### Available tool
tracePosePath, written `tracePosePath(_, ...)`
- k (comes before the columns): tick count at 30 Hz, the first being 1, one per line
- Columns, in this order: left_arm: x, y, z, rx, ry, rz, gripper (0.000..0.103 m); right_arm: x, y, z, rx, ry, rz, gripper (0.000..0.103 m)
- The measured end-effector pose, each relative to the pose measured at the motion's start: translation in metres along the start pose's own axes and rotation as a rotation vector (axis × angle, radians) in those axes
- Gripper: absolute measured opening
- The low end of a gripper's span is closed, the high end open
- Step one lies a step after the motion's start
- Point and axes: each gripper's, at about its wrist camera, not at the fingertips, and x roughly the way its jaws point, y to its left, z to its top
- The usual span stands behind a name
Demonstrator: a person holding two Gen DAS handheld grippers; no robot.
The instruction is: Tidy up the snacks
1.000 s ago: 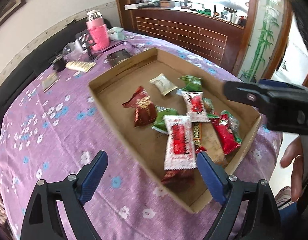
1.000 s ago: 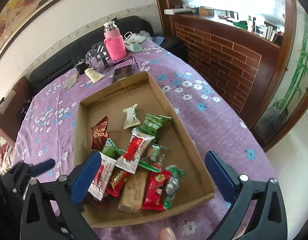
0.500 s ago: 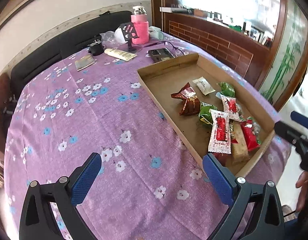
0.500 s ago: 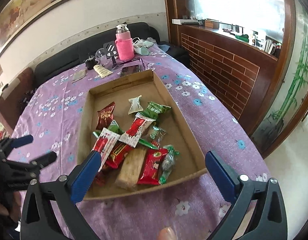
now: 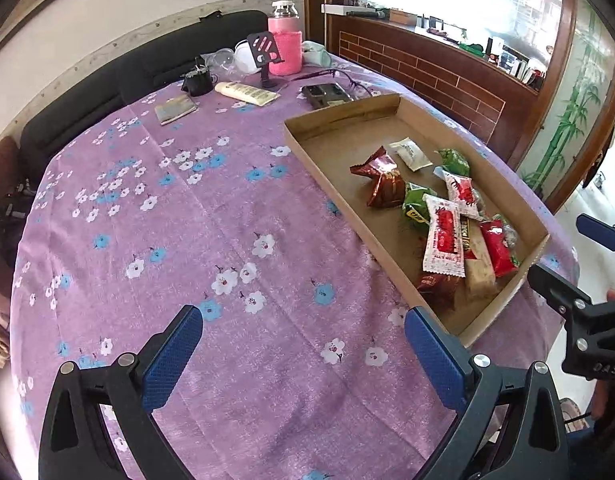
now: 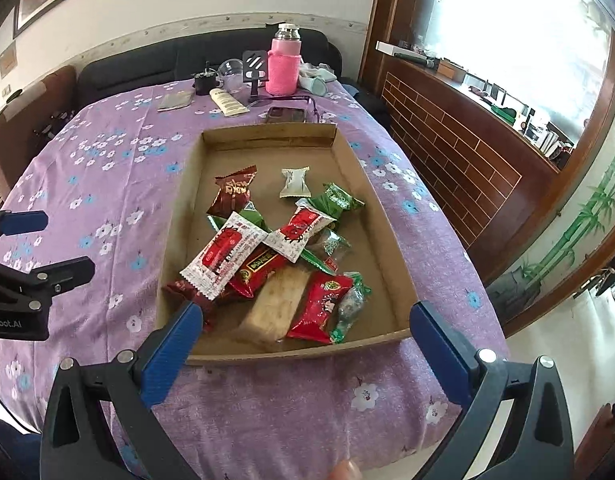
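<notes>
The left gripper [image 5: 303,354], blue-padded jaws spread wide and holding nothing, hovers over the purple flowered tabletop [image 5: 195,240]. To its right lies the shallow brown cardboard tray [image 6: 381,220], a heap of wrapped snacks [image 6: 275,256] crowded toward its near end. The right gripper [image 6: 301,342], jaws likewise wide apart and empty, hangs over the tray's near wall.

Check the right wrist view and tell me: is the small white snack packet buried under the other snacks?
No, the white packet lies by itself on the bare floor of the cardboard tray, apart from the pile.
</notes>
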Motion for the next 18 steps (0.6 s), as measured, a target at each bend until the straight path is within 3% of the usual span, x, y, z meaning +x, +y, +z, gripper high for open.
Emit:
tracePosePath(4, -0.007, 0.003, 0.002, 0.016, -0.008, 0.012, 0.102, -0.003, 0.005, 0.003, -0.004, -0.013, -0.005, 0.103)
tracePosePath(13, -0.002, 0.003, 0.001, 0.039, 0.021, 0.145, 0.102, -0.004, 0.015, 0.006, -0.044, -0.029, -0.024, 0.103)
tracePosePath(18, 0.0, 0.003, 0.001, 0.048, 0.032, 0.162, 0.102, -0.003, 0.017, 0.007, -0.069, -0.024, -0.032, 0.103)
